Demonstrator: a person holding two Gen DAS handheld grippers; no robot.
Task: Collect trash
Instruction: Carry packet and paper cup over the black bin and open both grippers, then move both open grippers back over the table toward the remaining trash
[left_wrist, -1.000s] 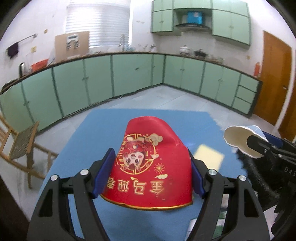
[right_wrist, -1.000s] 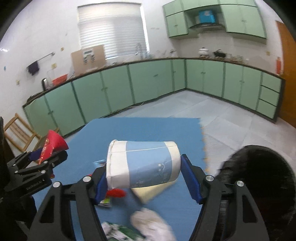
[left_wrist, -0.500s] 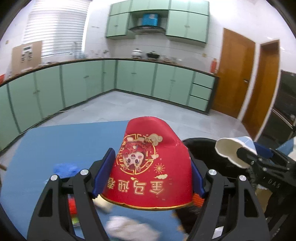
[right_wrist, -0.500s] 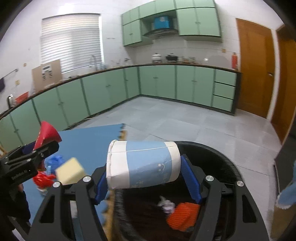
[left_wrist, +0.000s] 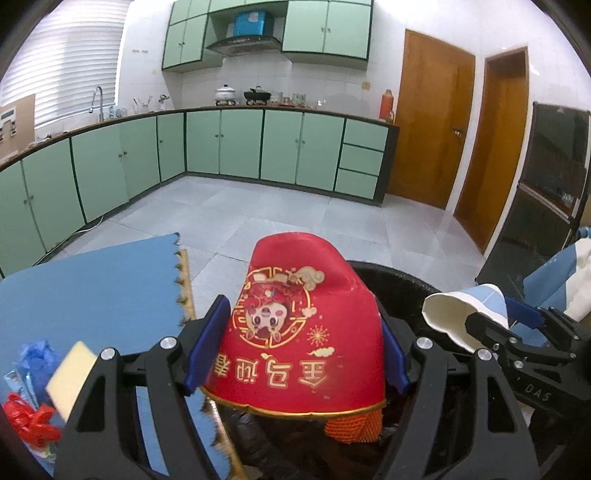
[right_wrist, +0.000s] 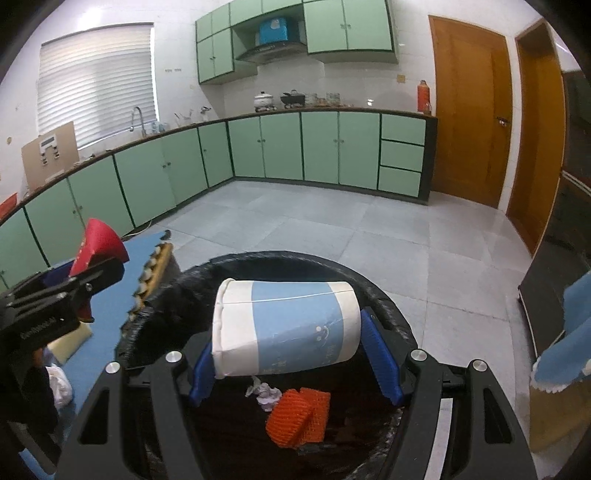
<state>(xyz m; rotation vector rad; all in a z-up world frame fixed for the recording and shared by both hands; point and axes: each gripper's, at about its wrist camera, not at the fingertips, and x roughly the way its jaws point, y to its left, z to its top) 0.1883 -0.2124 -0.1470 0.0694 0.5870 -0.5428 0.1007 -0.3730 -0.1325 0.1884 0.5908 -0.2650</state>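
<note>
My left gripper is shut on a crushed red paper cup with gold print, held over the near rim of the black-lined trash bin. My right gripper is shut on a blue and white paper cup lying sideways, held above the open bin. Inside the bin lie an orange foam net and a crumpled paper scrap. The red cup also shows in the right wrist view, and the blue and white cup in the left wrist view.
A blue foam mat lies left of the bin with a yellow sponge, red ribbon and blue wrapper. White crumpled paper lies by the mat. Green cabinets line the walls. Grey tiled floor lies beyond.
Both grippers have swung right from over the mat to above the trash bin, each still holding its cup. The bin's inside now shows beneath them.
</note>
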